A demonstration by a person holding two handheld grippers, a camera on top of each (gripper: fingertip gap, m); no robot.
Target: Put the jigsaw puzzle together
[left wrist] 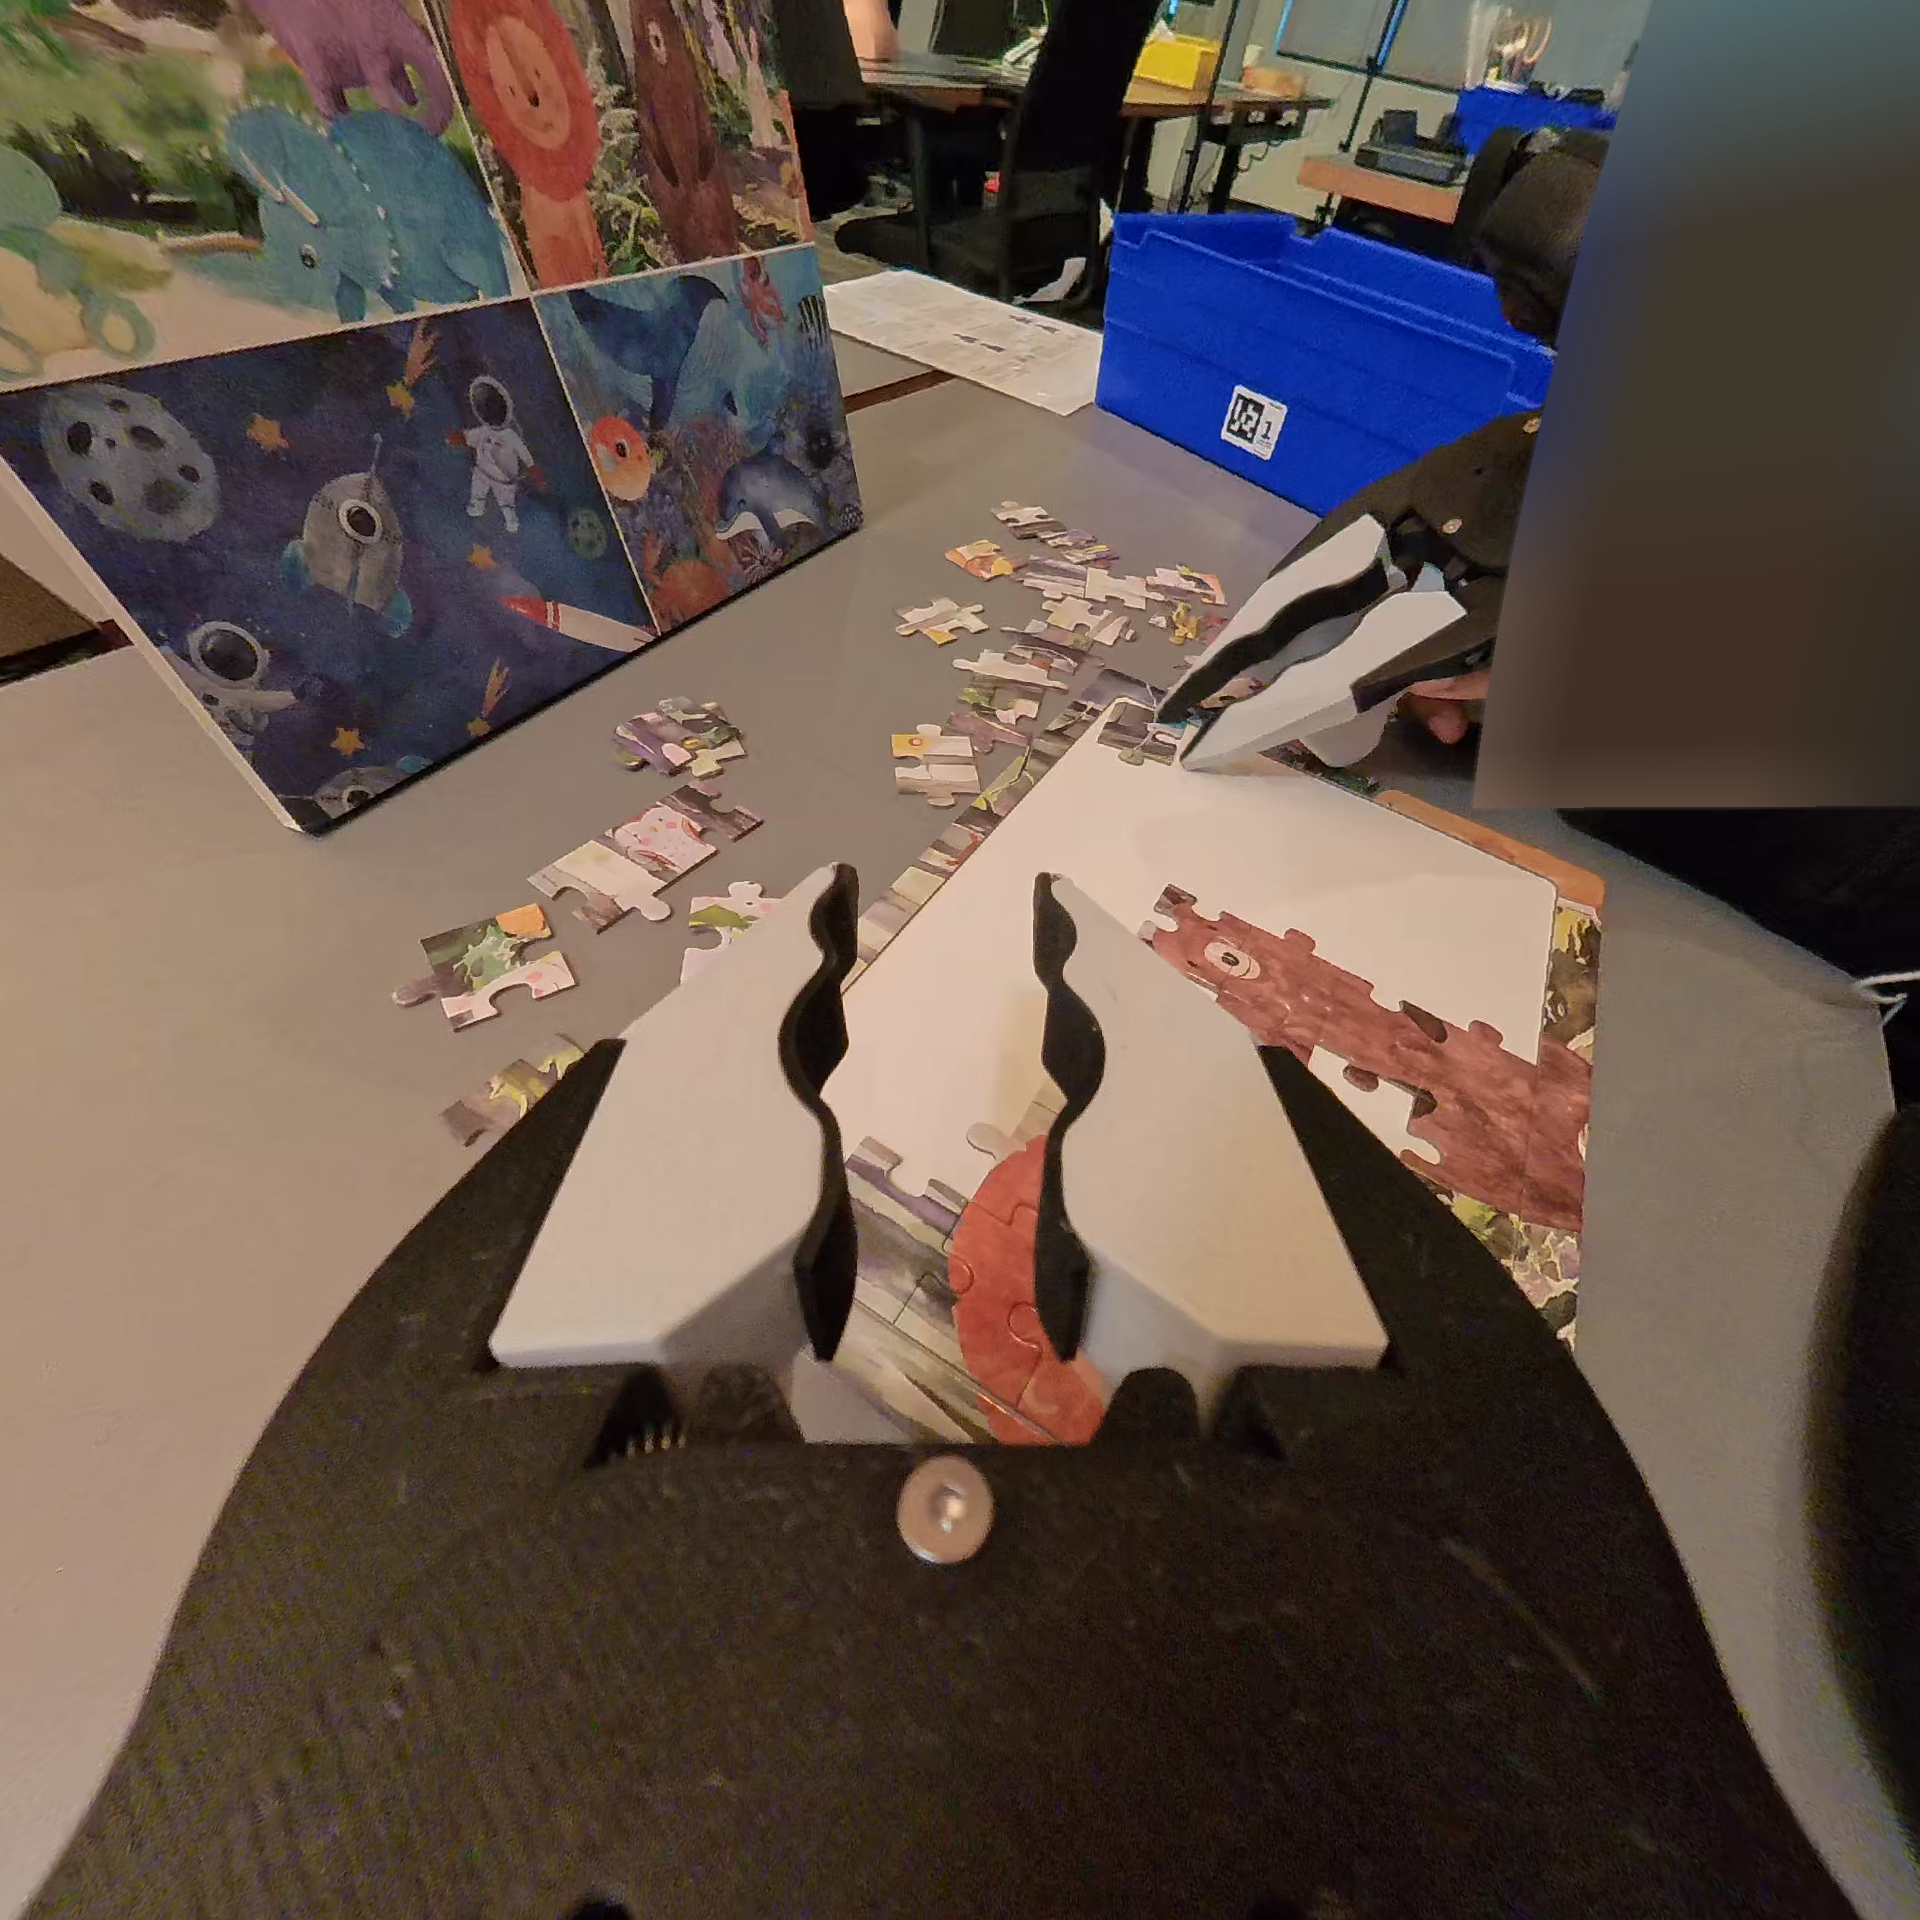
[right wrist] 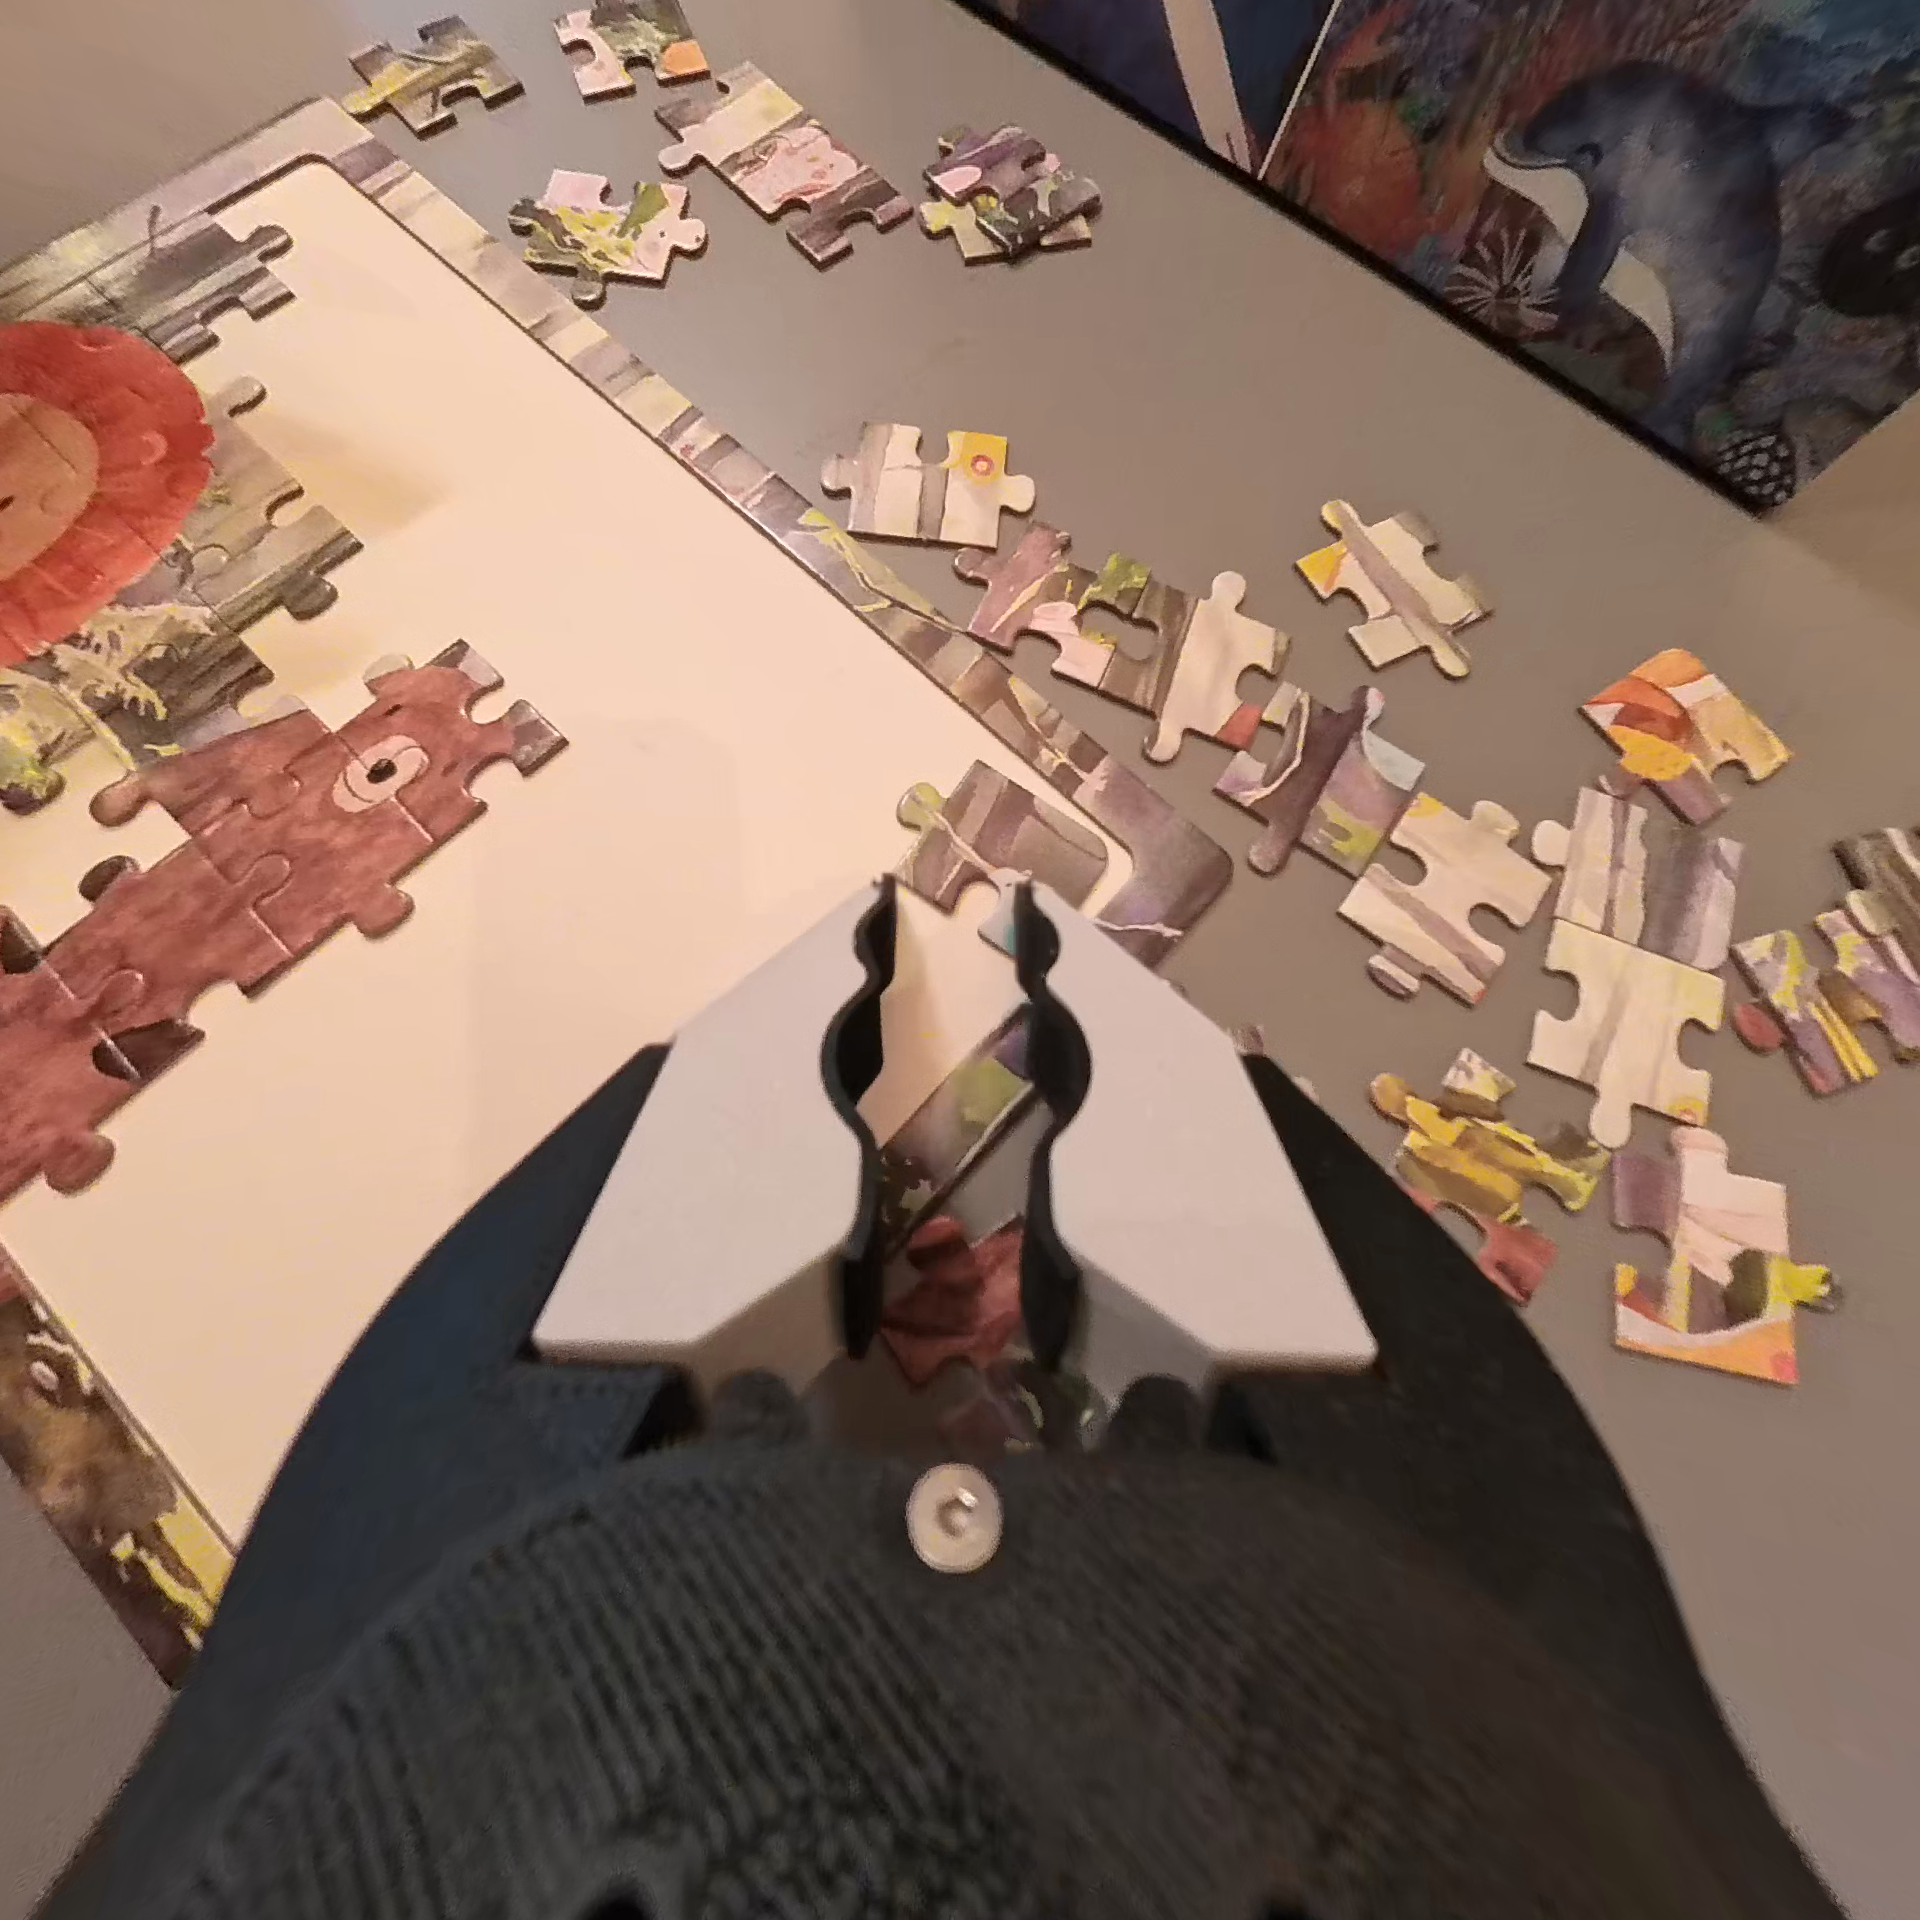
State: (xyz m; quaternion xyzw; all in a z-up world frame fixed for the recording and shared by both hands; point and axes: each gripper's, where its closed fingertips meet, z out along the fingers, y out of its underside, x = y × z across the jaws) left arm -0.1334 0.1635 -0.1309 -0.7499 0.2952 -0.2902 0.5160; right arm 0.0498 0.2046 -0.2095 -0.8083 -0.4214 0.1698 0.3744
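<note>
The puzzle tray (left wrist: 1247, 862) lies on the grey table, with a white bare middle (right wrist: 623, 623) and a printed frame. A brown bear section (left wrist: 1382, 1039) (right wrist: 312, 810) and a red lion section (left wrist: 997, 1268) (right wrist: 83, 468) are assembled in it. My left gripper (left wrist: 945, 883) is open and empty, hovering over the tray's near side above the lion. My right gripper (right wrist: 954, 888) is narrowly open, its tips at the near edge of a grey-purple piece (right wrist: 997, 842) lying in the tray's corner. It also shows in the left wrist view (left wrist: 1184, 740). Several loose pieces (right wrist: 1455, 894) (left wrist: 644, 852) lie beside the tray.
The picture box (left wrist: 416, 468) (right wrist: 1610, 208) stands propped on the table beyond the loose pieces. A blue bin (left wrist: 1299, 343) and a paper sheet (left wrist: 956, 322) sit at the table's far side. A person's dark sleeve is at the right edge. There is about 20 centimeters between the tips of the two grippers. The right gripper is farther from the red lion section (right wrist: 83, 468), some 20 centimeters, than the left, some 9 centimeters.
</note>
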